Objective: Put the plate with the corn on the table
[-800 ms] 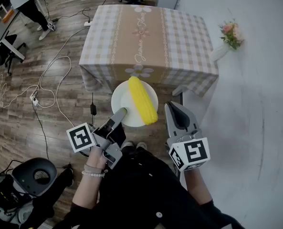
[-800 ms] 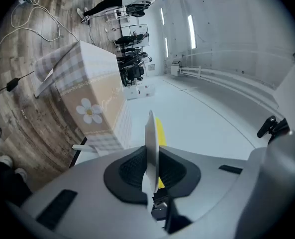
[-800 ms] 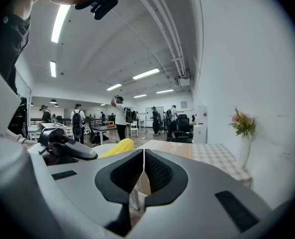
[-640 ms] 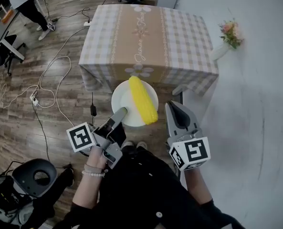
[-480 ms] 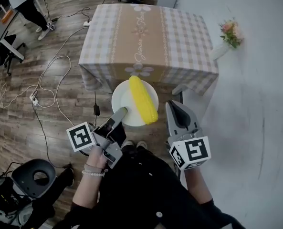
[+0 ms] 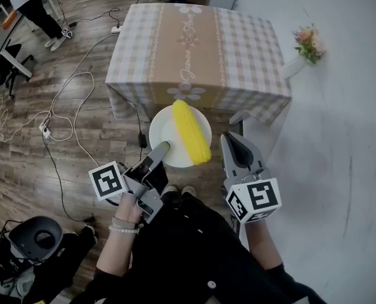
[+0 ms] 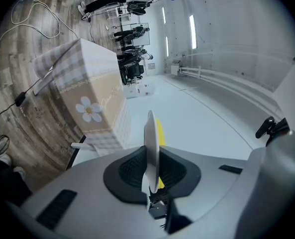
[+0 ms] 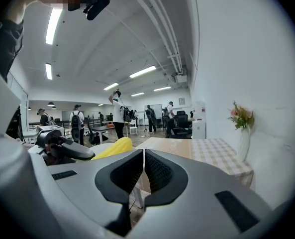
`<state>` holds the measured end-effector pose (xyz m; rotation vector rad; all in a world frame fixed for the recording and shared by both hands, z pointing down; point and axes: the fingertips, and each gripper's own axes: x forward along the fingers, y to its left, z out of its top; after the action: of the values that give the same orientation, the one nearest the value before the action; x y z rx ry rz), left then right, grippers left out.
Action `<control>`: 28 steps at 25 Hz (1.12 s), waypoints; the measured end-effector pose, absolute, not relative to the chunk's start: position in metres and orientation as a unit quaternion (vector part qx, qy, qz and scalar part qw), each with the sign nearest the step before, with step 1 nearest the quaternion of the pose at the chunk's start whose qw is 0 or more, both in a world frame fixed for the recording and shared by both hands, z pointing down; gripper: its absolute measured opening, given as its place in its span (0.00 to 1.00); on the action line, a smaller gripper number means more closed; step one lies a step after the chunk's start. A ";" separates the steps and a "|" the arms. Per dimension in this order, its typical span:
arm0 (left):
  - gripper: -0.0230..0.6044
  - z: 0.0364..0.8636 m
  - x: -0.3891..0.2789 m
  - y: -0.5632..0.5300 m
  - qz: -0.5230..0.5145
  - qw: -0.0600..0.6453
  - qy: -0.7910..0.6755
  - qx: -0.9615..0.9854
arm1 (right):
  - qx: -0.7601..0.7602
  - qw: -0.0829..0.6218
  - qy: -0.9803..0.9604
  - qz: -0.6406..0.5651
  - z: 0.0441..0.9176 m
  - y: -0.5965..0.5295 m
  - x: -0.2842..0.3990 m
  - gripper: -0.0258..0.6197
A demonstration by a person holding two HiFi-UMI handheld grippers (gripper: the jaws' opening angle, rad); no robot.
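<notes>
A white plate [image 6: 165, 141] carries a yellow corn cob [image 6: 190, 132] and hangs in the air above the floor, just short of the table's near edge. My left gripper [image 6: 162, 148] is shut on the plate's near rim; the left gripper view shows the plate [image 7: 150, 148] edge-on between the pads, with the corn [image 7: 159, 131] behind it. To the right of the plate my right gripper [image 6: 232, 140] is shut and holds nothing. The right gripper view looks over the corn [image 8: 111, 147] toward the table [image 8: 207, 148]. The table [image 6: 197, 49] wears a beige checked cloth.
A vase of flowers [image 6: 305, 49] stands by the white wall at the right. Cables [image 6: 61, 106] trail over the wooden floor at the left. A black chair base [image 6: 38, 239] sits at the lower left. A person [image 6: 29, 5] stands at the far left.
The plate, corn and both grippers keep almost the same place in view. The floor, cables and chair base at the left have slid slightly as the view shifted.
</notes>
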<state>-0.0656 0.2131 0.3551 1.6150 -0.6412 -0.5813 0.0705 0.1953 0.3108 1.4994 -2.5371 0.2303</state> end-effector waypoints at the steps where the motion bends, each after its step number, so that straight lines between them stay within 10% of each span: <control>1: 0.11 0.355 -0.066 0.213 -0.252 0.609 -0.277 0.699 | 0.506 0.092 -0.854 0.083 0.312 0.195 0.071 0.11; 28: 0.11 0.356 -0.074 0.215 -0.251 0.622 -0.249 0.699 | 0.348 -0.125 -0.802 0.469 0.357 0.182 0.042 0.22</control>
<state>-0.0743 0.2150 0.3561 1.6061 -0.5721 -0.5768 0.0425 0.1821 0.3568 1.1885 -2.7445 1.6026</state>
